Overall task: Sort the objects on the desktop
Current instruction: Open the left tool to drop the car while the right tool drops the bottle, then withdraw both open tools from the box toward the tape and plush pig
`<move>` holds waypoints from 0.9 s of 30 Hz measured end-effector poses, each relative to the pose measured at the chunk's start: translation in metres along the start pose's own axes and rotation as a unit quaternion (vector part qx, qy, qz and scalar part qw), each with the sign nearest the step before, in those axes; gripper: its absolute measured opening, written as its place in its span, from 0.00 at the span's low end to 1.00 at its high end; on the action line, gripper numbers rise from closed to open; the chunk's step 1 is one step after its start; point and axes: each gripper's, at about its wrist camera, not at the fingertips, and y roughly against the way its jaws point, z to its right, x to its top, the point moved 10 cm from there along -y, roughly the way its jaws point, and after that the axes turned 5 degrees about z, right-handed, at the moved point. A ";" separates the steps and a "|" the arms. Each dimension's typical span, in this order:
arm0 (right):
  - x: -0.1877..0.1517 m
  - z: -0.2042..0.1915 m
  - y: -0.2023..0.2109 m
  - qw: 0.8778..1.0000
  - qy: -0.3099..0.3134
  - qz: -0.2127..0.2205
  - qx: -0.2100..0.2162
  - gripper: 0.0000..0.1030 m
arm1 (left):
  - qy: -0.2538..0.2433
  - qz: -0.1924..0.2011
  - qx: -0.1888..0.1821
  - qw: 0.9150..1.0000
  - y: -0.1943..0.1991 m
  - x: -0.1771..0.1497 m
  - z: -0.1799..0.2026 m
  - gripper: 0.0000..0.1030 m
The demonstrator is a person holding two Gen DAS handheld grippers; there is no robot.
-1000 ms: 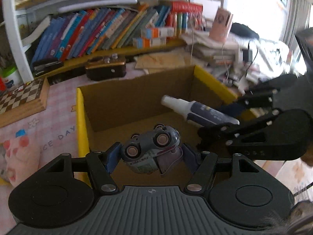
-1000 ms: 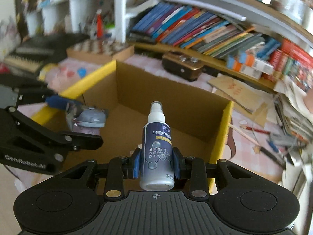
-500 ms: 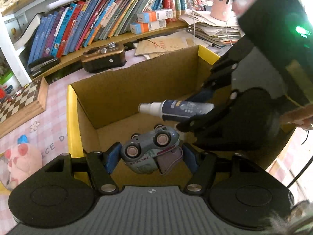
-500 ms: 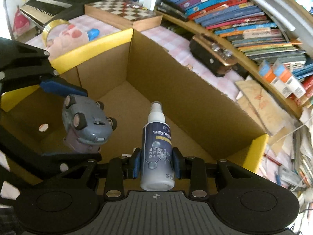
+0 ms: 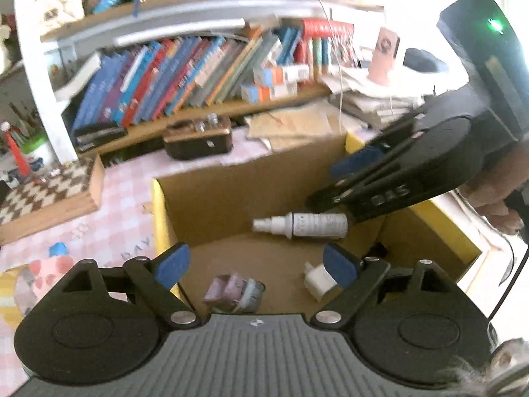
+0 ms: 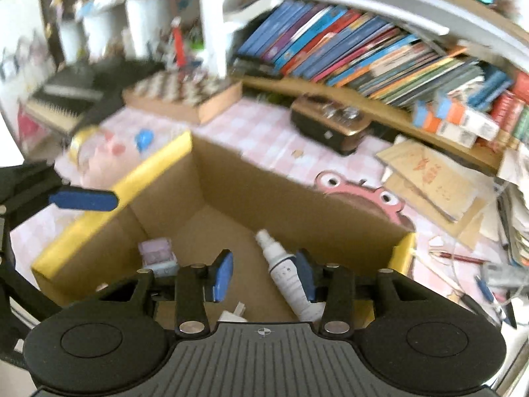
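Both jaws opening, empty: left gripper (image 5: 256, 263) above toy car (image 5: 235, 292); right gripper (image 6: 263, 276) above spray bottle (image 6: 286, 273), both inside cardboard box (image 5: 160, 211).

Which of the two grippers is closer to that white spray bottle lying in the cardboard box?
Right. The right gripper, jaws opening, sits directly over the spray bottle; the left gripper hangs above the toy car, farther off.

Brown cardboard box (image 5: 211, 205) edged in yellow, on a pink-and-white checked tablecloth (image 6: 264, 132). Inside, a white spray bottle (image 5: 301, 225), a grey and mauve toy car (image 5: 234, 292), a white plug (image 5: 317, 281). Blue pads (image 5: 172, 263) on black grippers; brown-and-cream chessboard (image 5: 43, 195) nearby.
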 end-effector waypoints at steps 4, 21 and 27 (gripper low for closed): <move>0.007 0.007 0.023 0.999 -0.023 0.036 -0.015 0.42 | 0.017 0.028 0.013 0.999 0.019 0.013 -0.008 0.87; -0.012 -0.004 0.136 0.977 -0.034 0.171 -0.121 0.62 | 0.073 0.145 0.042 0.986 0.138 0.025 -0.025 1.00; -0.030 -0.025 0.152 0.972 -0.034 0.181 -0.143 0.65 | 0.080 0.158 0.052 0.983 0.165 0.012 -0.030 1.00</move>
